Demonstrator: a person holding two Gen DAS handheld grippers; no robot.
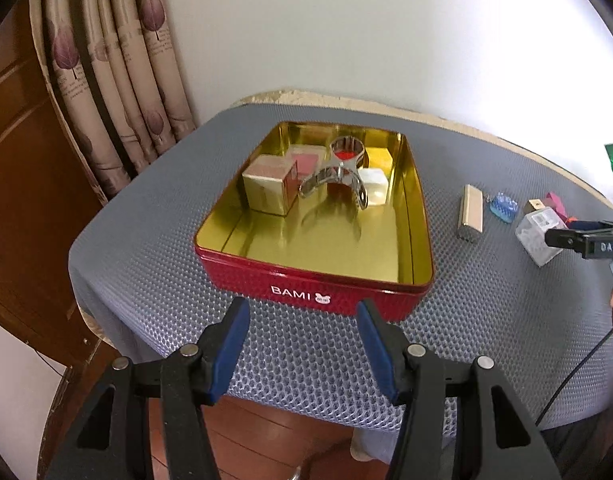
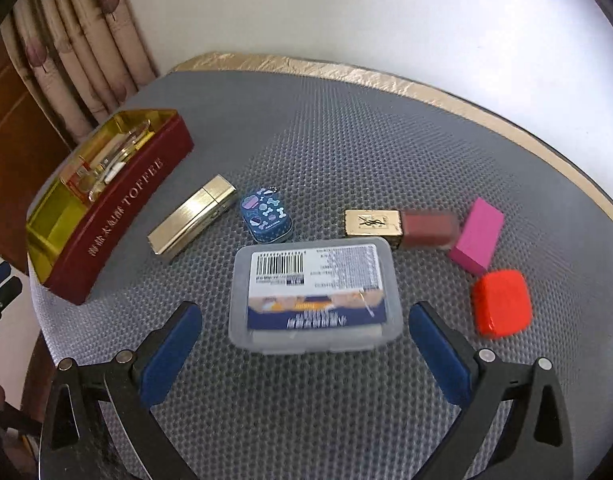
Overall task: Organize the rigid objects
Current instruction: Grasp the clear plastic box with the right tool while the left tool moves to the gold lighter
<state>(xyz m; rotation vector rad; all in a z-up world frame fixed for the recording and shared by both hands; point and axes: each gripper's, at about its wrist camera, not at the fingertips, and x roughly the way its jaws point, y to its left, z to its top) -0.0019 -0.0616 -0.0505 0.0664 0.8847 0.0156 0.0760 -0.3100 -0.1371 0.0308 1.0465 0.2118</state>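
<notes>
Your right gripper point(image 2: 304, 354) hangs over the clear box point(image 2: 312, 294), jaws spread wide, nothing pinched; the box lies flat on the grey mat point(image 2: 346, 140), its near end just between the blue pads point(image 2: 170, 354), label and barcode facing up. Just beyond it sits the little blue tin point(image 2: 266, 220), and left of that the gold lighter point(image 2: 192, 216), lying at a slant. To the right, the gold-capped lipstick point(image 2: 402, 228) lies on its side, its red end touching the pink block point(image 2: 476, 236); the orange block point(image 2: 502, 304) rests nearer you, just beside the pink one. Far left stands the red tin point(image 1: 314, 284), lid off, gold inside. In it you've got a gold cube point(image 1: 266, 190), a pinkish cube point(image 1: 304, 162), a white cube point(image 1: 372, 186) and a yellow one point(image 1: 380, 156) toward the far end, with a shiny metal piece point(image 1: 338, 176) lying across them. Your left gripper point(image 1: 302, 348) hovers before the tin's near wall, jaws parted, empty. Behind, a curtain point(image 1: 118, 80) hangs by the wall.
</notes>
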